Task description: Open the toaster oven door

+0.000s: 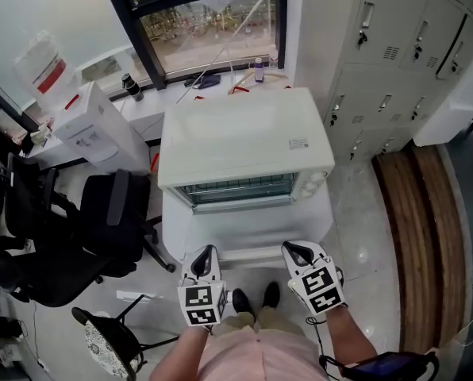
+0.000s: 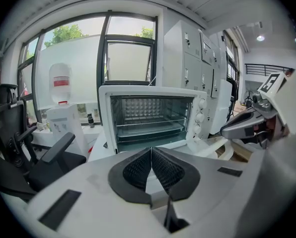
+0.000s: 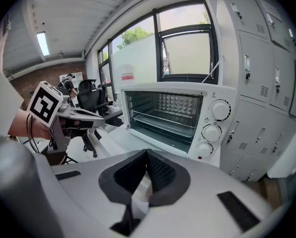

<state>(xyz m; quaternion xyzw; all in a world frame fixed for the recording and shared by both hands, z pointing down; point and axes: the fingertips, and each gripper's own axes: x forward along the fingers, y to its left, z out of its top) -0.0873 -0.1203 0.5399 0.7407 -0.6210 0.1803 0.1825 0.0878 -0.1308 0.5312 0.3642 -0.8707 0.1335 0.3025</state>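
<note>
The white box-shaped toaster oven [image 1: 244,137] stands by the big window [image 1: 209,30]. Its door [image 1: 248,227] lies open and flat, pointing toward the person. The left gripper [image 1: 205,254] and the right gripper [image 1: 298,251] hang near the door's front edge. Each has its jaws pressed together on nothing. A small sticker [image 1: 298,144] on the oven's top is too tiny to read.

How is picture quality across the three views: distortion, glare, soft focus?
Head view: sharp, evenly daylit; the toaster oven top is bright but not washed out. Left gripper view: heavy fisheye, dark corners, backlight from the window; the close fingers look slightly soft. Right gripper view: same fisheye, bowing the lockers; oven interior is readable.
</note>
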